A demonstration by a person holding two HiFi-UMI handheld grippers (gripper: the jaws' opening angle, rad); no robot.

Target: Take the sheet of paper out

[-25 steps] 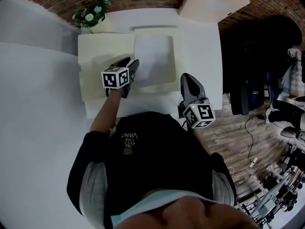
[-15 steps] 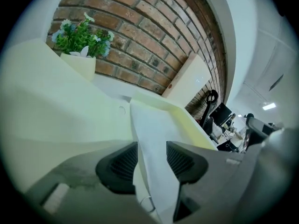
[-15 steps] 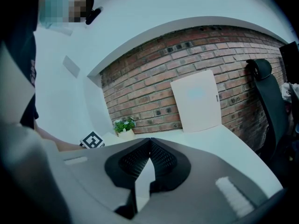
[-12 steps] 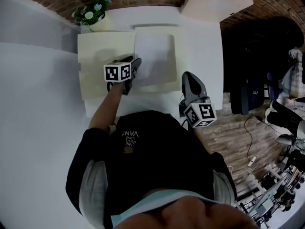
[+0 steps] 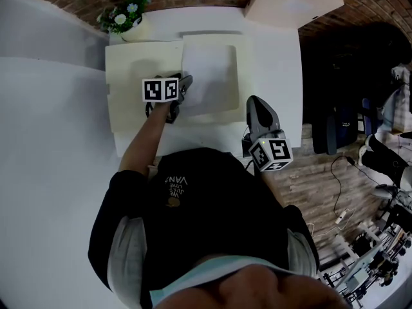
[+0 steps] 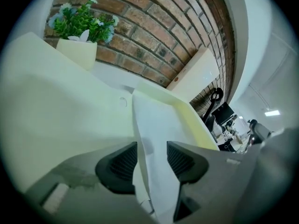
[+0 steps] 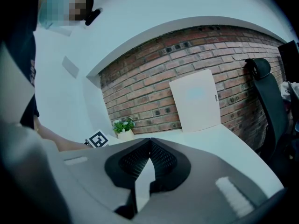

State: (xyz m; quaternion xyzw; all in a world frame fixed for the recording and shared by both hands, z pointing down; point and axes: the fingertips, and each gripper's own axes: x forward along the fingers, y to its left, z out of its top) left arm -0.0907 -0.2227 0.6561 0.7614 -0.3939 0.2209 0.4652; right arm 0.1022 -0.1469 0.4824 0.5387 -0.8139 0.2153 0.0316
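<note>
While the left gripper (image 6: 152,155) tips down over the open cream folder (image 5: 138,69), its jaws sit a bit apart. The near edge of the sheet of paper (image 6: 159,125) runs up between them, and the pads don't look clamped on it. The sheet lies on the folder's right half, on the white table (image 5: 273,63). The folder's yellowish raised edge (image 6: 198,122) runs right along the sheet's far side, so that's the bit crowding it. The right gripper (image 7: 150,148) is closed tight on nothing, parked near the table's front right corner, well off the folder. A potted plant (image 5: 123,19) sits at the folder's back left corner. A white board (image 5: 293,2) leans on the brick wall (image 7: 149,97), and an office chair (image 7: 264,92) is off to the right.
</note>
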